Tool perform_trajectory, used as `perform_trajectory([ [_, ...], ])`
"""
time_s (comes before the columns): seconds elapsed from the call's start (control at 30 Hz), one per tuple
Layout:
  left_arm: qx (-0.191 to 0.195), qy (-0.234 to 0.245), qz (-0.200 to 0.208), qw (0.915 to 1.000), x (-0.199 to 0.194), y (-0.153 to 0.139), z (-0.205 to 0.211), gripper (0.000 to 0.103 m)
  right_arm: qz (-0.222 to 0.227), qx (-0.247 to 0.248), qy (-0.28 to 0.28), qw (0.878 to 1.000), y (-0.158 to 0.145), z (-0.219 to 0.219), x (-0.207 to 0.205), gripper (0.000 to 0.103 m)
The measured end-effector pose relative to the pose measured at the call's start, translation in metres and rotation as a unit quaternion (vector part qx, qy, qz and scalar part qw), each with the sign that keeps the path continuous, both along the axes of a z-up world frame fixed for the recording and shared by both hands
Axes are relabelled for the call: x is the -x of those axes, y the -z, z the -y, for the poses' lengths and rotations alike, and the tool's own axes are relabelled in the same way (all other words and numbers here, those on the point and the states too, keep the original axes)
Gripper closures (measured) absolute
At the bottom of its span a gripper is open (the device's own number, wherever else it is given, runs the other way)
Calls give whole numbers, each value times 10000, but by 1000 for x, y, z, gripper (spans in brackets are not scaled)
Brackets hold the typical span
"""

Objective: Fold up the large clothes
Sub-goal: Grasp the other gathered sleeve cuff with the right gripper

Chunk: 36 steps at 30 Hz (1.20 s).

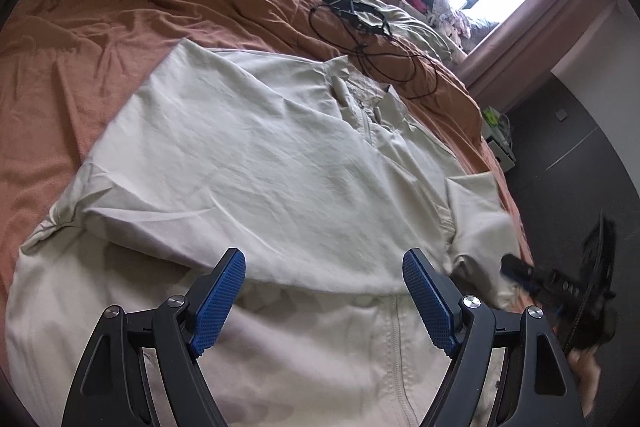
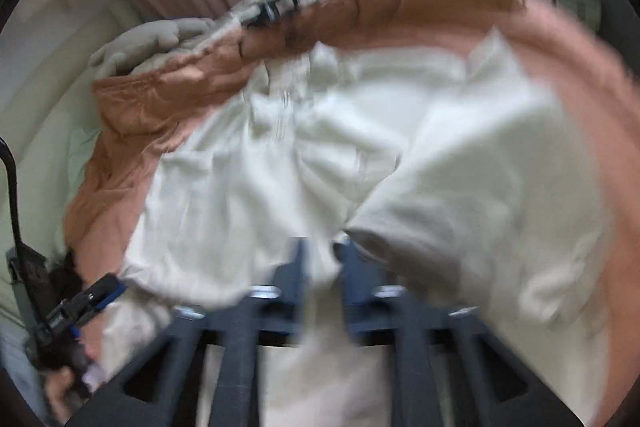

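- Cream jacket (image 1: 256, 155) lies spread on the orange bedcover (image 1: 80, 39), one side folded over; soft, light, floppy cloth
- Your left gripper (image 1: 324, 291) hovers wide open, empty
- Your right gripper (image 2: 320, 263) pinches its right sleeve; grip hems and seams
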State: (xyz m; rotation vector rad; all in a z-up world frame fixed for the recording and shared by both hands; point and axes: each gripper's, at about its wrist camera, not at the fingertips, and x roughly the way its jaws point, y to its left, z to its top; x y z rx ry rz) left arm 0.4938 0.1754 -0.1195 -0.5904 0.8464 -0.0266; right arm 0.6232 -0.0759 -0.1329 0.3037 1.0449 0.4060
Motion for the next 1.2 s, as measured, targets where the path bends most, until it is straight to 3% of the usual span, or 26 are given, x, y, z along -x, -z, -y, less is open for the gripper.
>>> perform_trajectory([
  [0.17, 91, 37, 128, 9999, 5, -8, 4, 21, -13, -532, 730, 9959, 2, 47, 40, 46],
  [0.3, -12, 84, 77, 9999, 6, -8, 9, 21, -12, -533, 1517, 9870, 0, 91, 47, 46],
  [0.4, 96, 104, 47, 9999, 3, -7, 11, 21, -236, -738, 2239, 9715, 17, 125, 54, 46],
  [0.53, -51, 79, 40, 9999, 2, -6, 14, 21, -581, -1098, 2727, 9540, 49, 150, 58, 46],
  [0.73, -183, 25, -166, 9997, -5, 12, 14, 21, -622, -1462, 2884, 9442, 86, 159, 56, 46],
  [1.0, -519, 205, -304, 9980, -11, 21, 22, 21, -531, -1582, 3066, 9371, 100, 165, 35, 47],
  [1.03, -519, 201, -302, 9980, -11, 21, 23, 21, -455, -1607, 3083, 9365, 101, 166, 34, 50],
  [1.07, -519, 194, -297, 9980, -11, 21, 23, 21, -406, -1620, 3096, 9361, 101, 168, 35, 64],
  [1.2, -497, 184, -246, 9983, -9, 18, 22, 21, -158, -1561, 3100, 9377, 91, 173, 42, 72],
])
